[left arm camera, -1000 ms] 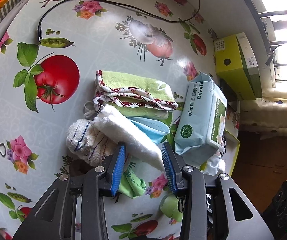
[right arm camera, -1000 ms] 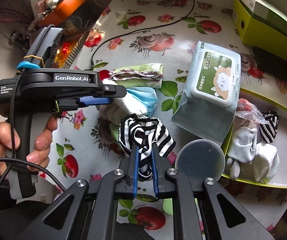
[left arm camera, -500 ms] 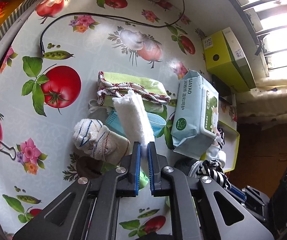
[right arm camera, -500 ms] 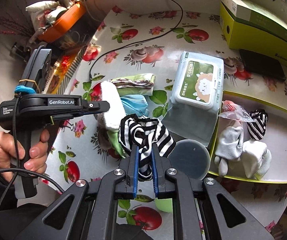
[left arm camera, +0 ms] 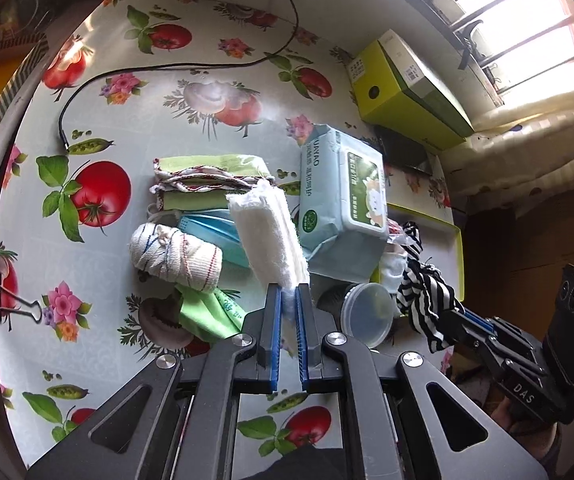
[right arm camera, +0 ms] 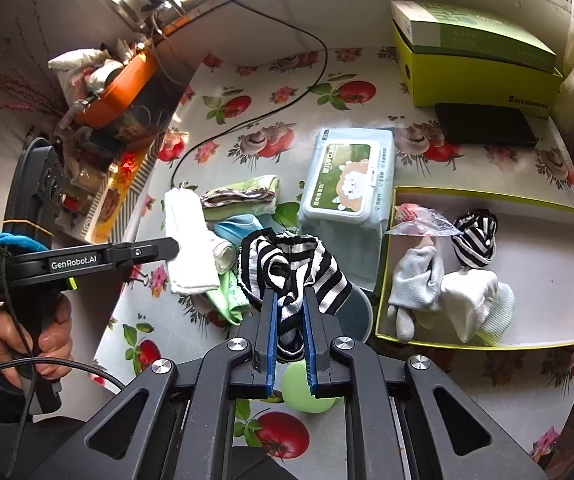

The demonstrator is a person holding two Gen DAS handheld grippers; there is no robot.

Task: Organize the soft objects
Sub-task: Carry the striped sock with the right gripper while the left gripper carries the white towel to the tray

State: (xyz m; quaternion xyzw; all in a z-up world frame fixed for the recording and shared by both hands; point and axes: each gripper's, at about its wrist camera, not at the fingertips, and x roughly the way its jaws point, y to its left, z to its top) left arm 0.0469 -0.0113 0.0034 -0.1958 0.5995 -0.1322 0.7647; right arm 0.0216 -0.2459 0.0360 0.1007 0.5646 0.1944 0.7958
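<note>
Soft objects are split between two grips at this moment: the left tongs (left arm camera: 288,312) are clenched on the near end of a white fluffy folded cloth (left arm camera: 267,236), whose long axis runs straight out from the pads and away over the pile, and the right tongs (right arm camera: 289,312) are clenched on a black-and-white striped fabric piece (right arm camera: 287,264) bunched above their tips. The yellow-rimmed shallow box with a white floor (right arm camera: 547,272) (already holding a grey glove, a white knit piece and another striped roll) lies to the right of both tongs, past the pale blue wet-wipes pack (right arm camera: 347,184). In my judgement the right hand is the nearer one to that box, so the striped piece has the shorter path, while the white cloth must cross over the wipes pack and the round grey lid (left arm camera: 367,314). Left on the flowered oilcloth counter (left arm camera: 99,128) are a folded green cloth with red-white trim (left arm camera: 203,180), a blue face mask (left arm camera: 211,228) and a rolled white striped bandage-like cloth (left arm camera: 175,252).
</note>
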